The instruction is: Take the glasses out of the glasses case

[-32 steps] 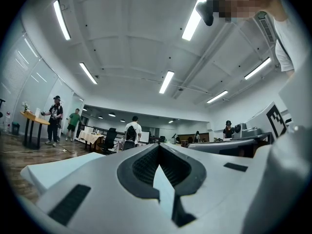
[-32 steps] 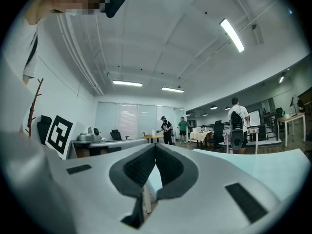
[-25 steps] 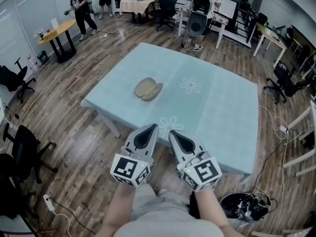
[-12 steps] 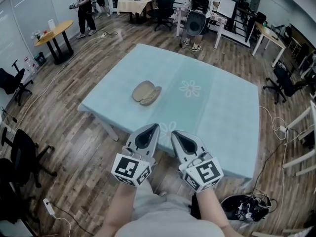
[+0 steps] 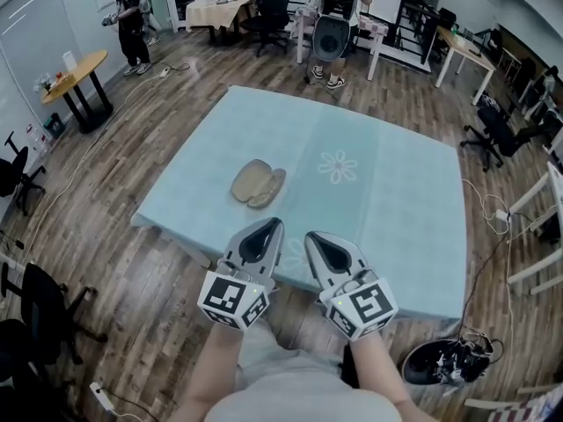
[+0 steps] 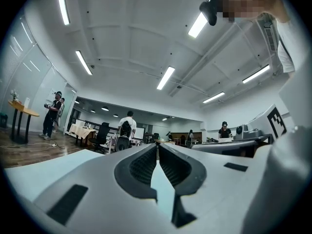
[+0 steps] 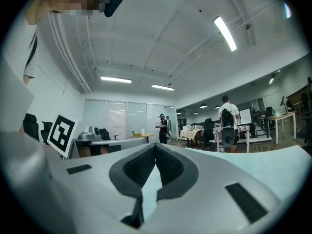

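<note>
**Both tools closed and level at the near edge of the table, with the glasses case lying ahead**

The left tool (image 5: 270, 225) and the right tool (image 5: 310, 236) are held side by side in front of the person's body, near each other but apart. Each points level and away toward the table (image 5: 405, 236). In the left gripper view the two ribbed pads (image 6: 142, 167) meet at their tips with nothing between them. The right gripper view shows the same closure, so both tools are closed and empty. This posture suits an approach rather than a grasp, since the jaws must part before either tool can take anything.

In the head view the tips appear just over the near edge of the table. The glasses case (image 5: 258, 183) lies on the teal cloth (image 5: 220, 161) beyond the left tool's tip, well apart from both tools and to the left of a printed flower (image 5: 339, 167). It shows as two tan, rounded lobes side by side, which may be its two halves lying open. Whether it is open, and whether the glasses are inside, is too small to tell.

Its place toward the person's side of the table probably puts it within reach of both tools, so one could steady the case while the other lifts the glasses. No contact has been made, and the task appears not yet begun. People (image 5: 334, 7) stand at the far end of the room, well clear of the table.
</note>
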{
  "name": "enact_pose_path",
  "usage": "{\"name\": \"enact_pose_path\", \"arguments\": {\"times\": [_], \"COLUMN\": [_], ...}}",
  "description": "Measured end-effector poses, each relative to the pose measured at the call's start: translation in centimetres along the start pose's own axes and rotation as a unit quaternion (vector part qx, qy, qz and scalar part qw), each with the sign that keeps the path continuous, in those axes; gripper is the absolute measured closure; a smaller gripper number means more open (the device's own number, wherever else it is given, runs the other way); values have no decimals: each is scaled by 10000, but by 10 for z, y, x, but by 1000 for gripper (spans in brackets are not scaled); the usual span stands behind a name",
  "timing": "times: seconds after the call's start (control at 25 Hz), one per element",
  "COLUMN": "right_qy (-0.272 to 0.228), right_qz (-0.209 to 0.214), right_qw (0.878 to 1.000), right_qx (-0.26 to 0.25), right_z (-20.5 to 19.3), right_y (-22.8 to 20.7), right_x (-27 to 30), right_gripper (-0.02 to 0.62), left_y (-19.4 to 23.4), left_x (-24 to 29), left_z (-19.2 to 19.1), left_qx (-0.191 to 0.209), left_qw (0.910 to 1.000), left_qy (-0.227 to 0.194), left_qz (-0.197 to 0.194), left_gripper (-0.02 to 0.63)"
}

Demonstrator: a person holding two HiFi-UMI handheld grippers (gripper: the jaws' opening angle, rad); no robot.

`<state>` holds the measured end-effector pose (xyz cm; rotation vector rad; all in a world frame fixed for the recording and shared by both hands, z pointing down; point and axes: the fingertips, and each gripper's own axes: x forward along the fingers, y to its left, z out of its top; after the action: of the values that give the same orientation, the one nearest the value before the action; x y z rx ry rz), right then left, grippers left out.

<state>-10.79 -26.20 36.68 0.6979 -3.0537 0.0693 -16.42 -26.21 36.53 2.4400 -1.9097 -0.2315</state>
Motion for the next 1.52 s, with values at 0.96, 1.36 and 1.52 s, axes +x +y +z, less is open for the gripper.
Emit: {"name": "enact_pose_path", "arguments": {"times": [0.96,1.36,1.52], "right_qy": [474,696,767], "right_qz": [-788,-1229,-1448], "right_qw": [9957,9897,9862], "right_qx": [130,232,255], "right_z": [-22,-42,-48], "right_y": [-36,-51,-57], "right_x": [117,148,163], "right_gripper": [588,588,588], "left_y": [119,159,175], "left_x": [59,80,90], "left_z": [-25,-51,-65], "left_qx": [-228,-439,-506], "left_qw": [9942,9861,9804], "left_qy": [668,1160,1420], "left_qz": [-814,-1106,-1270], "left_gripper": [557,598,597]}}
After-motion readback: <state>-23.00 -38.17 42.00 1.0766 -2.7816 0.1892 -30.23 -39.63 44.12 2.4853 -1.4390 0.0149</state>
